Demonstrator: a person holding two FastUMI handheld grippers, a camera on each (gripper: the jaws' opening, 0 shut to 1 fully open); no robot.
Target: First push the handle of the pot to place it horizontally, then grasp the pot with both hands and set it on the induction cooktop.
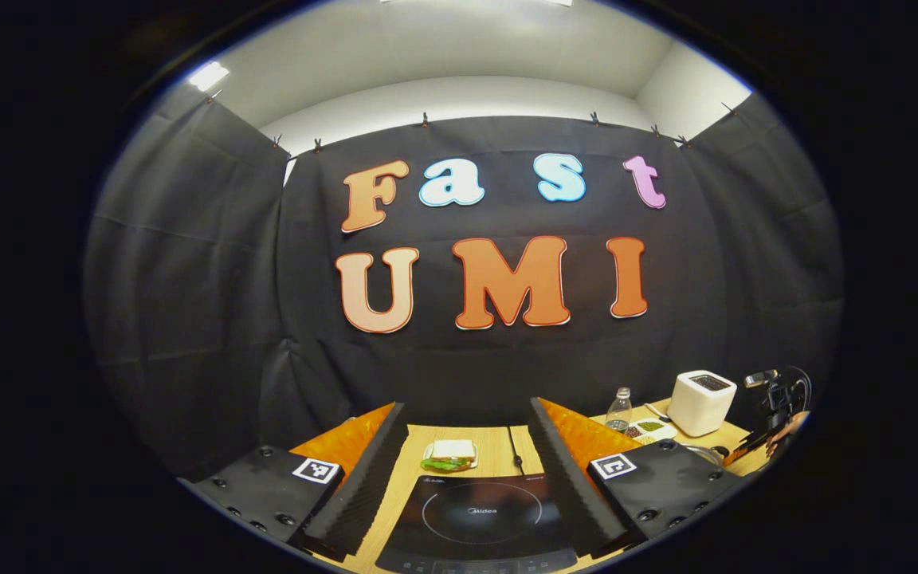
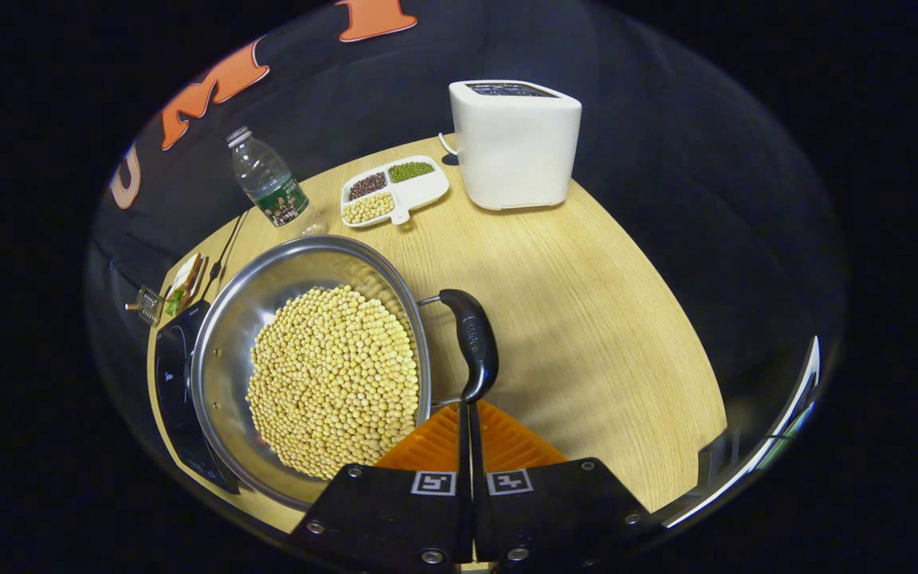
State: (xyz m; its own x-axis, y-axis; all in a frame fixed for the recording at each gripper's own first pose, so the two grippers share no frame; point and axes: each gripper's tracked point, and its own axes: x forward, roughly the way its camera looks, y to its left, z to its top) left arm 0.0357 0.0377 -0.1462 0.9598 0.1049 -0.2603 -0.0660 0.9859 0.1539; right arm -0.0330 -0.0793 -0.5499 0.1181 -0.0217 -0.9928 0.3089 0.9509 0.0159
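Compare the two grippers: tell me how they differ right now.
The left gripper is open, fingers spread wide; the right gripper is shut. The left hangs over the cooktop; the right sits at the pot handle's end. Both carry square markers.

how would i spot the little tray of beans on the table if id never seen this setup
Find the tall white boxy appliance at the far end of the round wooden table. Just left of it, in the right gripper view, lies the flat white divided tray, with a clear plastic bottle on its other side. Only it holds three separate piles: dark, green and pale beans.
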